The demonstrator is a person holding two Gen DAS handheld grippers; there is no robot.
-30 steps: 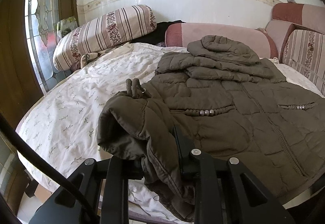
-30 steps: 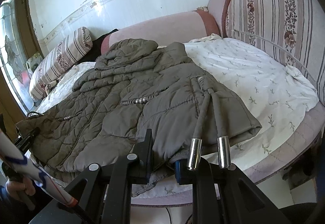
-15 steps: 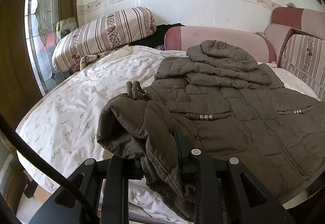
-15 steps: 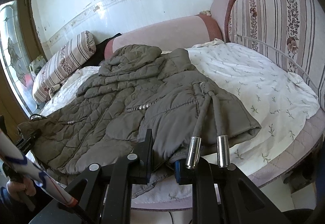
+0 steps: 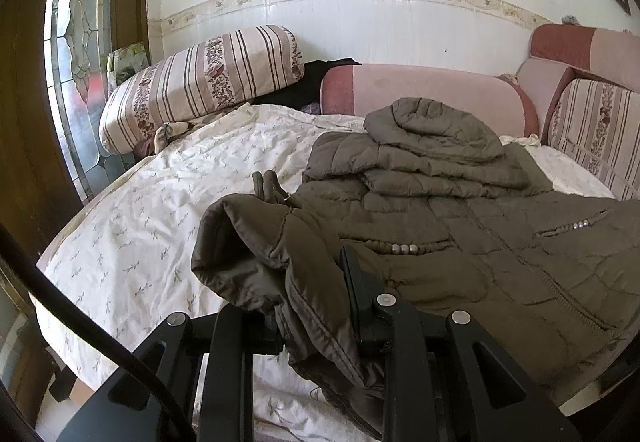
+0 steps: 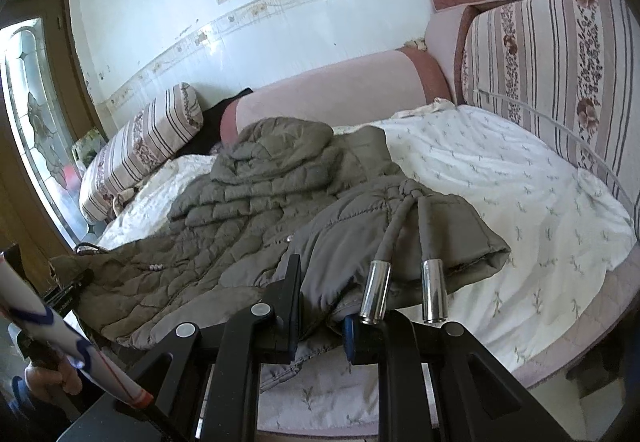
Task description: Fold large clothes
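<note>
An olive-brown quilted hooded coat (image 5: 460, 226) lies spread on a white flowered bedsheet (image 5: 132, 238), hood toward the wall. My left gripper (image 5: 316, 322) is shut on the coat's near left hem corner, which bunches up over its fingers. In the right wrist view the same coat (image 6: 248, 201) stretches away, and my right gripper (image 6: 320, 318) is shut on its near right hem corner. Two drawcords with metal tips (image 6: 374, 296) hang over the right gripper's finger. Both corners are lifted off the sheet.
Striped bolster cushions (image 5: 200, 81) and pink padded cushions (image 5: 420, 93) ring the bed along the wall. A stained-glass window (image 5: 76, 41) stands at the left. A hand (image 6: 48, 378) holding the other gripper's handle shows at the lower left of the right wrist view.
Both grippers have risen, carrying the hem corners with them; the bed and coat sit lower in both views and more wall shows. The grips are unchanged.
</note>
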